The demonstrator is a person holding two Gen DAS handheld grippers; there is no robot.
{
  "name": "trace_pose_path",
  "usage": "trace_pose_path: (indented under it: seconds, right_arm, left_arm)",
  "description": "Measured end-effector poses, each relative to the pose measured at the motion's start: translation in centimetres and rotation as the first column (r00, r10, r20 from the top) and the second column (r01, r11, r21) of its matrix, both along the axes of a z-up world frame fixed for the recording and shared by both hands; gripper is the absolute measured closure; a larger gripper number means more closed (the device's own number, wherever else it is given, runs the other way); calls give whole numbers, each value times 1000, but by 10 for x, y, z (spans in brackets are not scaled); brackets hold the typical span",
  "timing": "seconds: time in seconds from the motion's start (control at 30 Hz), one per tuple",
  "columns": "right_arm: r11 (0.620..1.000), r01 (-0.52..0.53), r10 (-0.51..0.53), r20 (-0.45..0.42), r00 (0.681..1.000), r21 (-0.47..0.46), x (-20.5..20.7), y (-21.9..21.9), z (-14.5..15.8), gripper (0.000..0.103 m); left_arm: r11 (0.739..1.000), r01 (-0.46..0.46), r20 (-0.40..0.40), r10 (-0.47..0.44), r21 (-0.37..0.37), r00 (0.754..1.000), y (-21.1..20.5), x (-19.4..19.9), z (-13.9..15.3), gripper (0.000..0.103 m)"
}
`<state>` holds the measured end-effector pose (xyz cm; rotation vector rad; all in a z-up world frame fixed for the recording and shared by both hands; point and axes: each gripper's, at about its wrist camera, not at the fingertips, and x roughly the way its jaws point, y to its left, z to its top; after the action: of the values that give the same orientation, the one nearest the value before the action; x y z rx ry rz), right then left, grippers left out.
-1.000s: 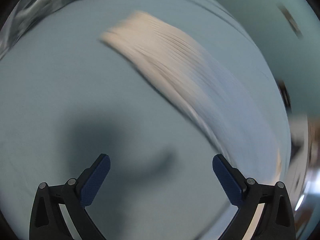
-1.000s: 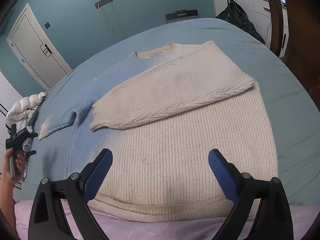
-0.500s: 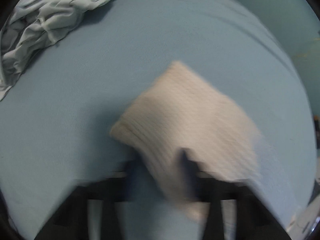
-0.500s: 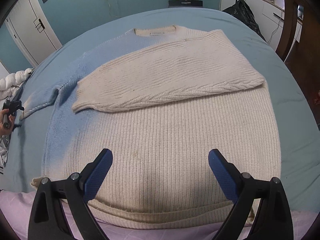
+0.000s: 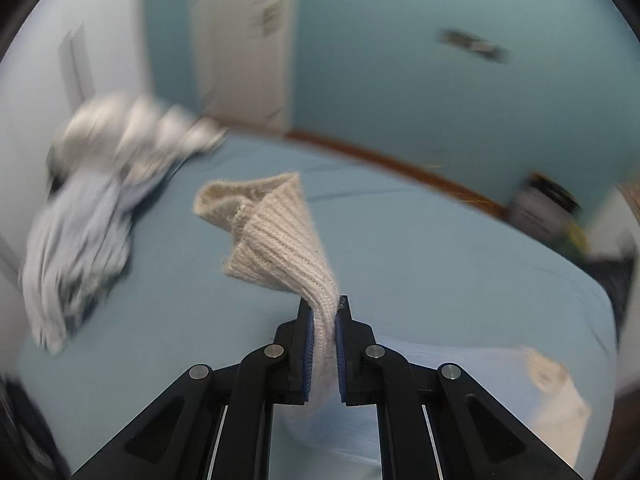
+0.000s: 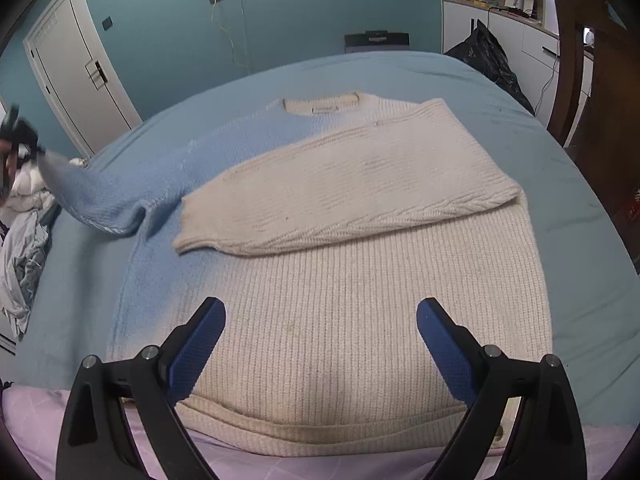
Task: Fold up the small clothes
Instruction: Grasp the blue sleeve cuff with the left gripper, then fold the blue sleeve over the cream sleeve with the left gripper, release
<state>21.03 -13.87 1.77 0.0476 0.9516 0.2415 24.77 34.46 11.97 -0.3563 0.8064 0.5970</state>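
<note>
- On the light blue bedsheet: a cream and pale blue ribbed knit sweater spread flat, neckline away from the right camera, hem at the near edge by a lilac cover.
- Across the chest: one cream sleeve folded over, cuff pointing to the left of the right view.
- At the far left of that view: the other, pale blue sleeve lifted off the sheet and stretched up toward the left gripper, blurred there.
- Between the blue pads of the left gripper: the beige ribbed cuff pinched tight, its open end flaring above the bed; jaws just drawn nearly together on it.
- Over the sweater's lower body: the right gripper, jaws spread wide, nothing between them.
- Beside the bed's left edge: a crumpled grey-blue heap of cloth.
- Behind: a teal wall and a white door.
</note>
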Motion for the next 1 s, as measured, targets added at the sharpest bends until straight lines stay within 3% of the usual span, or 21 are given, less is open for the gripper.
trace_pose_path:
  seconds: [0.07, 0.17, 0.27, 0.3, 0.33, 0.43, 0.5, 0.57, 0.63, 0.73, 0.8, 0.87, 0.93, 1.0]
  right_arm:
    - [1000, 6, -6, 15, 1000, 21, -2, -4, 4, 9]
    - [998, 23, -24, 20, 1000, 53, -1, -12, 5, 9]
    - [994, 44, -45, 0, 999, 99, 3, -24, 1, 9]
    - [991, 58, -56, -16, 998, 122, 6, -30, -2, 9]
    - [987, 69, -65, -35, 997, 143, 8, -35, -4, 9]
    - [965, 136, -114, -109, 987, 226, 16, -58, -12, 9]
    - [939, 191, -151, -156, 976, 286, 20, -73, -18, 9]
    - [910, 241, -181, -202, 963, 338, 25, -89, -23, 9]
    - [883, 282, -200, -242, 949, 375, 30, -100, -29, 9]
    - [859, 310, -214, -264, 941, 408, 37, -113, -30, 9]
    - [850, 315, -221, -259, 940, 422, 44, -117, -26, 9]
    - [843, 312, -225, -240, 945, 438, 51, -123, -19, 9]
    - [833, 296, -206, -235, 950, 467, 59, -130, -17, 8]
    - [824, 263, -156, -246, 957, 501, 79, -131, -15, 8]
  left_arm:
    - [994, 113, 36, -113, 11, 993, -75, 27, 33, 94]
    - [956, 289, 117, -283, -40, 952, -194, 44, 61, 93]
    - [872, 468, 203, -437, -144, 876, -304, 44, 65, 79]
    - [829, 535, 218, -499, -164, 839, -338, 40, 63, 47]
    - [804, 575, 221, -539, -153, 813, -362, 36, 62, 0]
    - [781, 624, 193, -615, 18, 764, -408, 15, 57, 0]
    - [764, 638, 159, -644, 90, 748, -414, 8, 53, 0]
    - [765, 628, 99, -642, 140, 760, -405, -1, 42, 0]
    - [771, 599, 16, -616, 218, 787, -400, -12, 33, 0]
    - [769, 522, -166, -498, 368, 851, -356, -45, -18, 0]
    - [753, 510, -241, -449, 416, 860, -340, -75, -51, 0]
    - [772, 506, -259, -436, 385, 862, -317, -105, -83, 0]
    - [830, 481, -242, -423, 284, 873, -299, -133, -116, 0]
    - [865, 462, -226, -419, 195, 880, -282, -150, -142, 0]
